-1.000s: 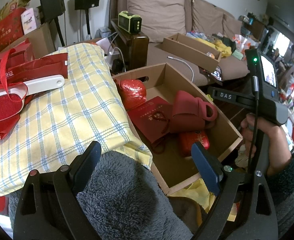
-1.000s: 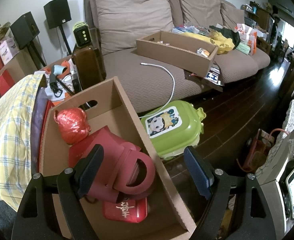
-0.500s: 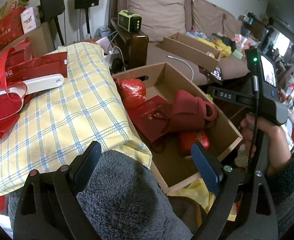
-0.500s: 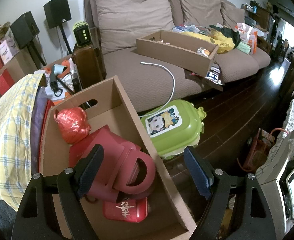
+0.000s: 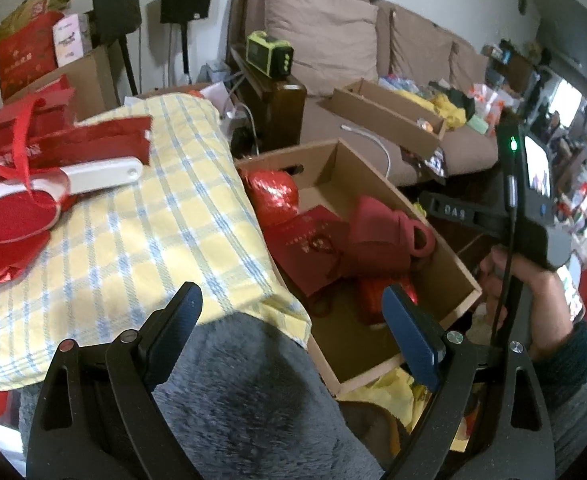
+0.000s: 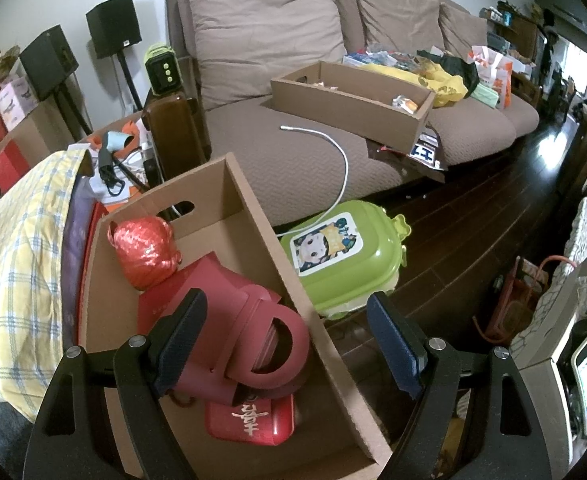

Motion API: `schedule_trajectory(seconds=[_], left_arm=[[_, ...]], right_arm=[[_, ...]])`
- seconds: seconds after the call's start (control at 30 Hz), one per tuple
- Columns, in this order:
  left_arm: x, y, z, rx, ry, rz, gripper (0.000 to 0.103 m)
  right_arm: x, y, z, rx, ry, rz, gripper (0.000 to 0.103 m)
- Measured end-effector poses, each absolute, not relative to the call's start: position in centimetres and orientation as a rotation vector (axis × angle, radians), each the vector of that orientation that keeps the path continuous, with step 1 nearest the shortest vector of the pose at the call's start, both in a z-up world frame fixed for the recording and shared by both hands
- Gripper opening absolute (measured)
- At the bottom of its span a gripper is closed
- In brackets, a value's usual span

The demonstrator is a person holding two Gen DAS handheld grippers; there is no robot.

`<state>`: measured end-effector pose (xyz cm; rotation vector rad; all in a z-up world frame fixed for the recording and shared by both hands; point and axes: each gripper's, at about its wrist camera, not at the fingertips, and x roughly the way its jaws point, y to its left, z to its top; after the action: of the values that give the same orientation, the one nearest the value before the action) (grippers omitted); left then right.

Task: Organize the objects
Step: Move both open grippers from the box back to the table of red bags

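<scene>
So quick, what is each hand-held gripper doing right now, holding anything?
Left hand-held gripper: open, holding nothing.
Right hand-held gripper: open, holding nothing.

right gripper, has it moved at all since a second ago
No. In the right wrist view the right gripper keeps the same framing: the cardboard box and green case sit where they did against its fingers.

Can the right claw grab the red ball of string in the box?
Probably yes. The right claw is open and empty above the cardboard box, which has no lid. The red ball of string sits at the far end with nothing on top; the claw must pass over the dark red bag first.
</scene>
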<state>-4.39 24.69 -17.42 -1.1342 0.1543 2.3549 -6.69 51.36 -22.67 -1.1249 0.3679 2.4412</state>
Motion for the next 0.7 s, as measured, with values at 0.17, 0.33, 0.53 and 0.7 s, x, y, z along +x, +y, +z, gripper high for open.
schedule_trajectory(seconds=[0.17,0.33,0.53,0.7], left_arm=[[-5.0,22.7,-15.1,-1.088,0.1,2.421,0.09],[-6.3,19.4,-12.7,-1.031,0.035,2.521,0.09],[-8.1,15.2,-10.6,-0.985,-0.01,2.641,0.09],[-9.3,11.5,-9.9,-0.957,-0.068,2.717,0.09]], right_arm=[[-6.6,51.2,-22.0,-1.103,0.41,2.464,0.083],[-6.4,49.9,-20.1,-1.065,0.38,2.506,0.083],[-6.1,47.3,-16.6,-0.995,0.338,2.595,0.083],[-5.8,44.2,-14.2,-0.957,0.307,2.683,0.083]])
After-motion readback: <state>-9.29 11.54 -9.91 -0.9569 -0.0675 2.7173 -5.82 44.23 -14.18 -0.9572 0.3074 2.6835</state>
